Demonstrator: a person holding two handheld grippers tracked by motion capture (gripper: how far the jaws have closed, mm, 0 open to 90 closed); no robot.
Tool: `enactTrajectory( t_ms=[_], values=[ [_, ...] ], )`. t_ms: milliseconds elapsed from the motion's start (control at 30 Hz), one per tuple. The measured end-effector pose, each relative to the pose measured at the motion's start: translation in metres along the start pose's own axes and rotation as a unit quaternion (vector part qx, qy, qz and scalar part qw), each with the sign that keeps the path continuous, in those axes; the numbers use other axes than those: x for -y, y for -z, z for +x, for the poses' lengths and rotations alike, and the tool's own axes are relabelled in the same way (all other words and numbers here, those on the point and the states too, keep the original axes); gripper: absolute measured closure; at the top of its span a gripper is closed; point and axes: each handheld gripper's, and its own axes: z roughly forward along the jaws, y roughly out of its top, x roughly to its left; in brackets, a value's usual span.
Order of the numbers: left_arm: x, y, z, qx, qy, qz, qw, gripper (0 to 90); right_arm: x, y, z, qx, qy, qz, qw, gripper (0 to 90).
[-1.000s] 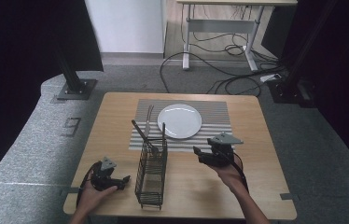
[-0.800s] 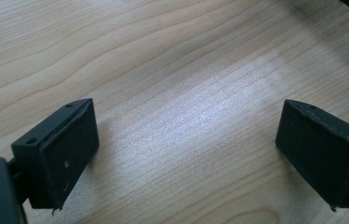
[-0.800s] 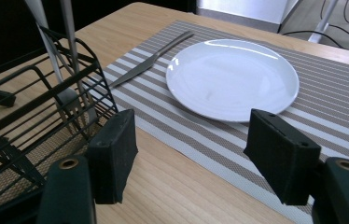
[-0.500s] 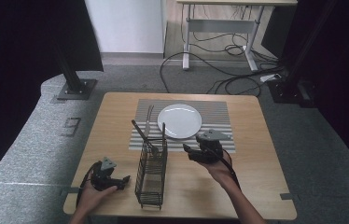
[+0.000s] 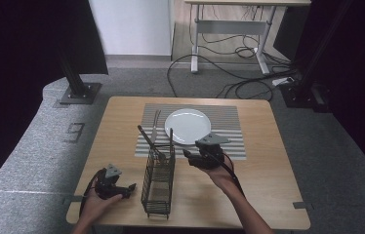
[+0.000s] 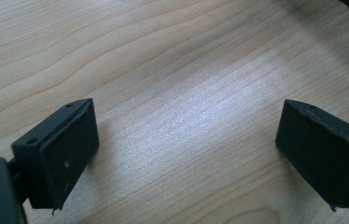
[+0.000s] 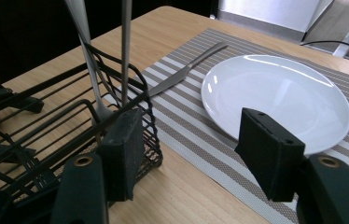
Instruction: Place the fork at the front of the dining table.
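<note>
A black wire dish rack (image 5: pixel 157 185) stands near the table's front, and two utensils (image 5: pixel 145 138) stick up from its cutlery basket. A white plate (image 5: pixel 188 126) and a fork (image 5: pixel 155 126) lie on a striped placemat (image 5: pixel 229 122). My right gripper (image 5: pixel 188 157) hovers just right of the basket, below the plate. In the right gripper view its jaws (image 7: pixel 193 154) are open and have just been closing, with nothing between them; the basket (image 7: pixel 130 93), two handles (image 7: pixel 126 46), fork (image 7: pixel 186 70) and plate (image 7: pixel 275 93) lie ahead. My left gripper (image 5: pixel 128 188) rests left of the rack, open (image 6: pixel 186 154) over bare wood.
The wooden table (image 5: pixel 268 170) has free room at its right and front right. Beyond its far edge are grey carpet, loose cables (image 5: pixel 219 78) and a desk frame. A black stand (image 5: pixel 75 87) sits off the back left corner.
My right gripper has moved left from the plate's lower right to the rack's cutlery basket. The left gripper has stayed where it was.
</note>
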Motion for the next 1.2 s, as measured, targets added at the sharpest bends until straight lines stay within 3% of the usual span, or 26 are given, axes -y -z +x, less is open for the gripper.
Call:
enactTrajectory(
  t_ms=[533,1200],
  values=[
    [0.000,0.000,0.000,-0.001,0.000,-0.001,1.0000,5.7,-0.010,-0.013,0.014,-0.028,0.011,0.000,0.9995,50.0],
    [0.000,0.000,0.000,0.000,0.000,-0.001,1.0000,5.7,-0.019,-0.026,0.021,-0.037,0.012,0.002,0.9992,54.7]
  ],
)
